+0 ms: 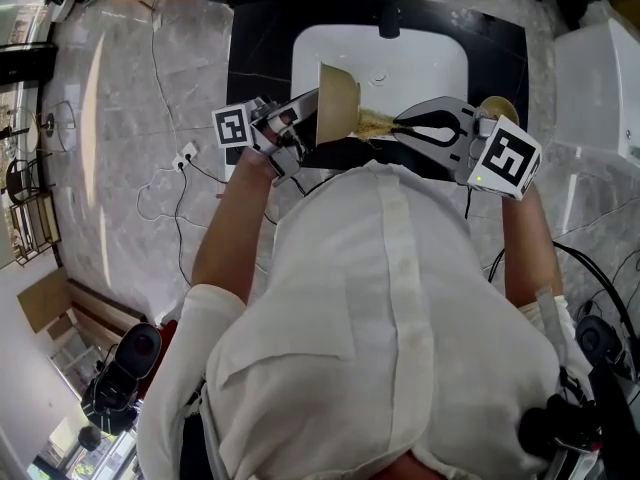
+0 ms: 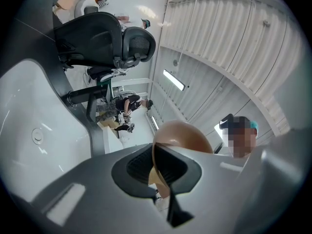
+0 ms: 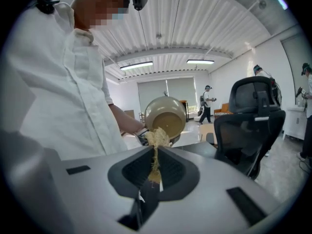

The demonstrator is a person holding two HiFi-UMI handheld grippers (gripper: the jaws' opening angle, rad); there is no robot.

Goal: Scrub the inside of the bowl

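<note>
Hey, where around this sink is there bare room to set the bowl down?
Free: the white basin floor between the bowl, the drain and the faucet, and the black counter strip left of the basin. Crowded: the front rim, where the left hand-held gripper holds the bowl and the right hand-held gripper holds the scrubber against it.

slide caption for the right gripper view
Right claw shut on a scrubber, whose frayed end sits at the lower rim of the tilted bowl.
</note>
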